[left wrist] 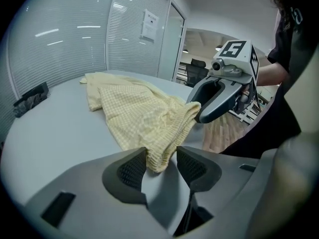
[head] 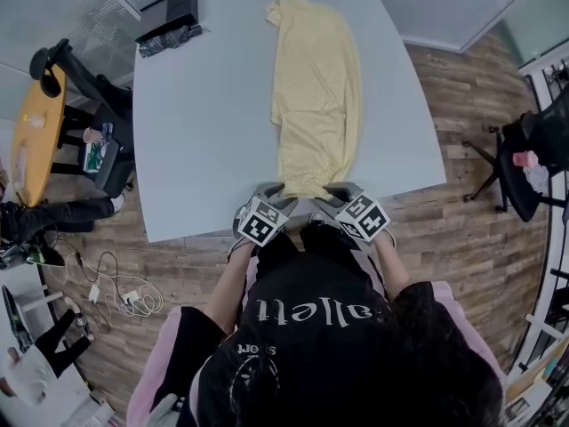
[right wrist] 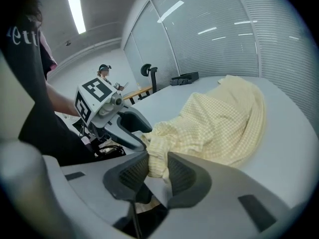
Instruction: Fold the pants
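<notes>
Pants waistband (left wrist: 172,118) half-hidden from above, clamped in right gripper (right wrist: 157,161) jaws, loose between parted left gripper (left wrist: 160,157) jaws

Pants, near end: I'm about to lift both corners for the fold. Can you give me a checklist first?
1. Right gripper pinching its corner of the pants: ok, jaws closed on the fabric.
2. Left gripper pinching its corner: not ok, the fabric sits between the jaws but they stand apart.
3. Both fabric layers caught: cannot tell.
4. Pants laid lengthways along the table: ok, though rumpled near the grippers.
5. Black items apart from the pants: ok.
</notes>
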### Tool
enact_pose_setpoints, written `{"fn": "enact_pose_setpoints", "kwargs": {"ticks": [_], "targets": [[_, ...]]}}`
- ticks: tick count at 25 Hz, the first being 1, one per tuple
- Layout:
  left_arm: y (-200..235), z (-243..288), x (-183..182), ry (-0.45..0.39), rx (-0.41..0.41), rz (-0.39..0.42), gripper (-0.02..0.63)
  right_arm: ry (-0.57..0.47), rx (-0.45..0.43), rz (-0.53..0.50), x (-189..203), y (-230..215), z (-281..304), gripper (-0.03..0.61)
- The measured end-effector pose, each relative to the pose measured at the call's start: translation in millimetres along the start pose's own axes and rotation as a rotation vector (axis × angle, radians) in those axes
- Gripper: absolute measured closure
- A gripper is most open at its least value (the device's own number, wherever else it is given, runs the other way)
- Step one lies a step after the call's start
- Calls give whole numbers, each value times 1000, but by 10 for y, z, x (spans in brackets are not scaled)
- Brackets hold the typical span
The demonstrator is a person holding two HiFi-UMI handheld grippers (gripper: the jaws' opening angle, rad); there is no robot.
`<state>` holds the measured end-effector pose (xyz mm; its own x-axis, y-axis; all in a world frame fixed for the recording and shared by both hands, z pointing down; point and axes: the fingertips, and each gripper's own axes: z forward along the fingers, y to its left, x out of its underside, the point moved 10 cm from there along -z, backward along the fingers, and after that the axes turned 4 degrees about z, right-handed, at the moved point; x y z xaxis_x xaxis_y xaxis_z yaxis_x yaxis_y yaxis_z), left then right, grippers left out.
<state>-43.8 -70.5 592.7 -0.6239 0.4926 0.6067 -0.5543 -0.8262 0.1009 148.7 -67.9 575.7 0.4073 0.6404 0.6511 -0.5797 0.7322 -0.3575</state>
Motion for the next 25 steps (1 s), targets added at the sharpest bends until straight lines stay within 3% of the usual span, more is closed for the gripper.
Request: {"fn": "enact_pose_setpoints", "kwargs": {"ticks": [3, 9, 13, 25], "targets": [[-22, -60, -52, -39, -19, 16, 493, -25, -2, 8, -93, 10, -102, 456], [-31, -391, -284, -183, -26, 18, 510, -113, -49, 60, -320, -20, -416, 456], [-38, -668, -511, -298, -18, 14, 522, -147, -62, 40, -501, -14, -669, 456], [-320, -1384, -1182, -508, -116, 163, 538, -243, -148, -22, -930, 15, -1380, 457]]}}
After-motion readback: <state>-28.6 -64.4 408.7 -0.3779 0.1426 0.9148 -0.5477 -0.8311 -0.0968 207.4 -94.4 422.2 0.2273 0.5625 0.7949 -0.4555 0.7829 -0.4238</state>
